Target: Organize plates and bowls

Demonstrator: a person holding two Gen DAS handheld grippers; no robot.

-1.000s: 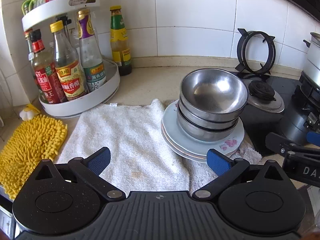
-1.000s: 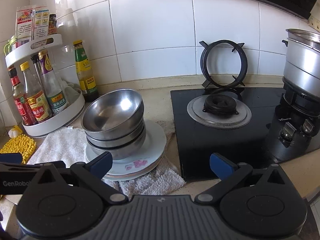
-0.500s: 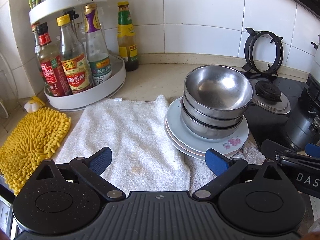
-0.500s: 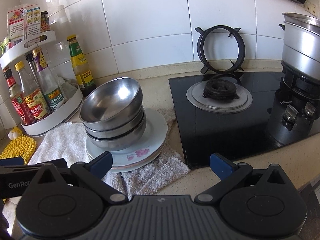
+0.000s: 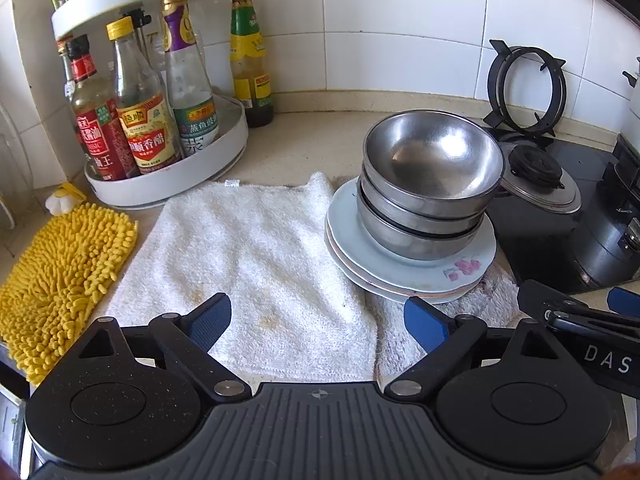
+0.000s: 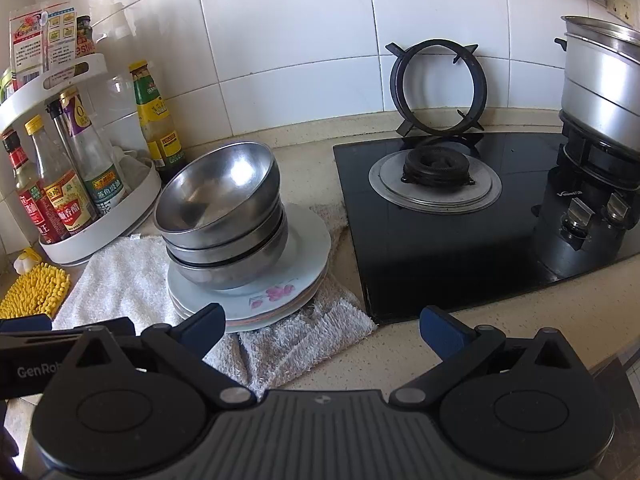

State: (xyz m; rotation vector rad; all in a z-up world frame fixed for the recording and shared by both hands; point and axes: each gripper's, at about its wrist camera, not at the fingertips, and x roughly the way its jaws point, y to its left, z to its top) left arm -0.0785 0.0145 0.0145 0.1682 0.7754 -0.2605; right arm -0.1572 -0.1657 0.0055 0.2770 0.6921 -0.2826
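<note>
Above the near edge of the table [image 5: 304, 148], the left gripper [image 5: 318, 320] is held with its jaws spread wide and nothing between them; they have just been closing a little. Only a white towel [image 5: 256, 256] is seen beneath the gap, and neither blue pad touches the dishes. The right gripper [image 6: 322, 326] is likewise seen with its jaws wide apart and empty, over the towel's frayed corner and the bare table edge.

Three steel bowls [image 5: 430, 184] are nested on a stack of pale plates [image 5: 416, 274], the top one marked with a pink flower. The stack rests on the right part of the towel, just beside a black cooktop [image 6: 448, 248]. How many plates are stacked cannot be told; only their rims are visible, and much of the top plate is covered by the bowls.

To the left, a white two-tier rack [image 5: 168, 184] of sauce bottles is seen, its upper tier cut off by the frame edge. A yellow mop pad [image 5: 60, 280] lies at the far left, partly hidden behind the left gripper's body. A loose pan support [image 6: 438, 88] leans against the tiled wall behind the burner. A steel pot [image 6: 600, 88] at the far right is cut off. Each gripper appears in the other's view only as a dark sliver at the edge.
</note>
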